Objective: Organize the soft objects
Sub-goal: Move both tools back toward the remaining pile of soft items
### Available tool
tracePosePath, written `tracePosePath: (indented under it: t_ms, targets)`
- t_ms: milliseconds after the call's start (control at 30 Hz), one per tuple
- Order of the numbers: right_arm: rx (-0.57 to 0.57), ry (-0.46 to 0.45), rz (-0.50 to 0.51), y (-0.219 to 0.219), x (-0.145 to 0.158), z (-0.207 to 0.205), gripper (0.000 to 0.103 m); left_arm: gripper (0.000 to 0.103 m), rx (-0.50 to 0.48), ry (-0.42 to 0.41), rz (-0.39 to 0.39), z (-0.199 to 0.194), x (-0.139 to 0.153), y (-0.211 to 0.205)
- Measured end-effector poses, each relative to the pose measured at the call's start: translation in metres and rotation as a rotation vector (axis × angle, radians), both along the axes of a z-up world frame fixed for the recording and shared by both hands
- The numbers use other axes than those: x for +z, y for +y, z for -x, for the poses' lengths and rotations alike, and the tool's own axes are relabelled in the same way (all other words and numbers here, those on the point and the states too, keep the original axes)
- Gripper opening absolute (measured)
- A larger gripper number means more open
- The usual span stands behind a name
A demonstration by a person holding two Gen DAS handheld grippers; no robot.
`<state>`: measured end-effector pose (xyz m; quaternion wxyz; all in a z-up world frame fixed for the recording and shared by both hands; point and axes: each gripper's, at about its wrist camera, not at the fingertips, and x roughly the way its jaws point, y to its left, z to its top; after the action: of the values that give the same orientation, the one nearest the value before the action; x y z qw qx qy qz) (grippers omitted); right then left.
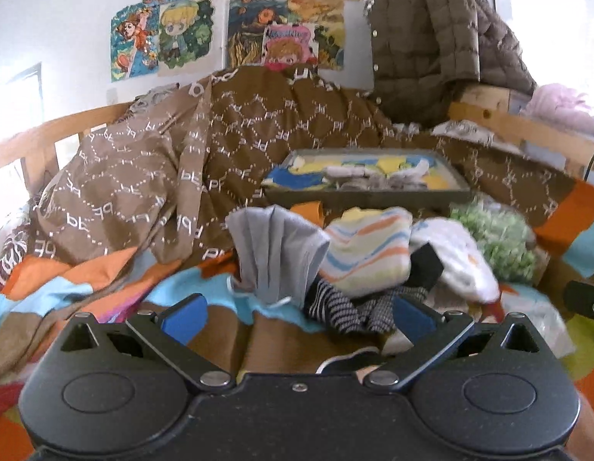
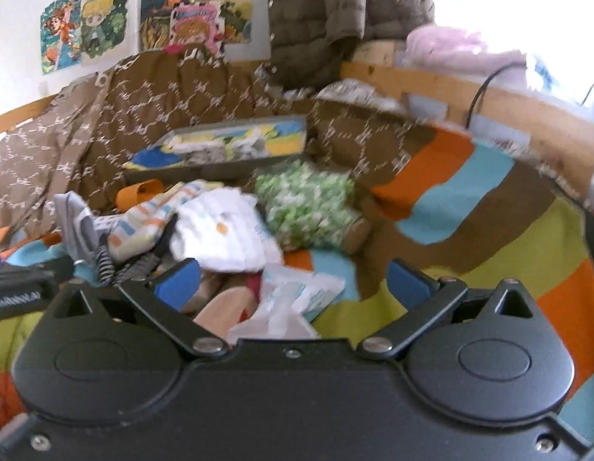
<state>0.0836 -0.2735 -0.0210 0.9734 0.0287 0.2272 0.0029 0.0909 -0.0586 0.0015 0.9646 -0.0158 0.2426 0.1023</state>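
Note:
A heap of small soft items lies on a striped bedspread (image 2: 469,199): a grey cloth (image 1: 275,253), a pastel striped sock (image 1: 368,253), a white garment (image 1: 456,259), a dark striped sock (image 1: 337,309) and a green-and-white plush thing (image 1: 496,240). My left gripper (image 1: 297,317) is open just short of the heap, its right pad beside the dark striped sock. The right gripper (image 2: 293,282) is open too, over crumpled white plastic (image 2: 297,303) and a pinkish item (image 2: 227,307). Behind the heap sits a grey tray (image 1: 368,194) holding folded soft pieces.
A brown patterned duvet (image 1: 174,169) is bunched up at the left and back. A wooden bed frame (image 2: 488,103) runs along the right, with a quilted jacket (image 1: 435,38) draped over it and a black cable (image 2: 485,88). Posters cover the wall.

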Motion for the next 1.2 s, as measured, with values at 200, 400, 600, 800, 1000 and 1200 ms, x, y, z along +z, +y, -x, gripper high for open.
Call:
tracePosePath:
  t_ms: [200, 400, 600, 800, 1000, 1200]
  targets:
    - [0.023, 0.043, -0.014, 0.001, -0.005, -0.006, 0.102, 0.102, -0.018, 0.033, -0.042, 0.003, -0.009, -0.006]
    - [0.033, 0.084, -0.006, 0.002, -0.009, -0.010, 0.102, 0.102, -0.034, 0.056, -0.044, 0.001, -0.011, -0.010]
    - [0.045, 0.124, -0.031, -0.001, -0.013, -0.014, 0.102, 0.102, -0.102, 0.061, -0.059, -0.005, -0.012, -0.012]
    - [0.063, 0.153, -0.056, -0.001, -0.020, -0.023, 0.102, 0.102, -0.169, 0.039, -0.088, -0.013, -0.008, -0.013]
    - [0.043, 0.146, -0.077, -0.002, -0.022, -0.030, 0.102, 0.102, -0.205, 0.024, -0.158, -0.026, -0.004, -0.012]
    - [0.025, 0.146, -0.101, -0.008, -0.027, -0.040, 0.102, 0.102, -0.348, 0.016, -0.220, -0.045, 0.007, -0.019]
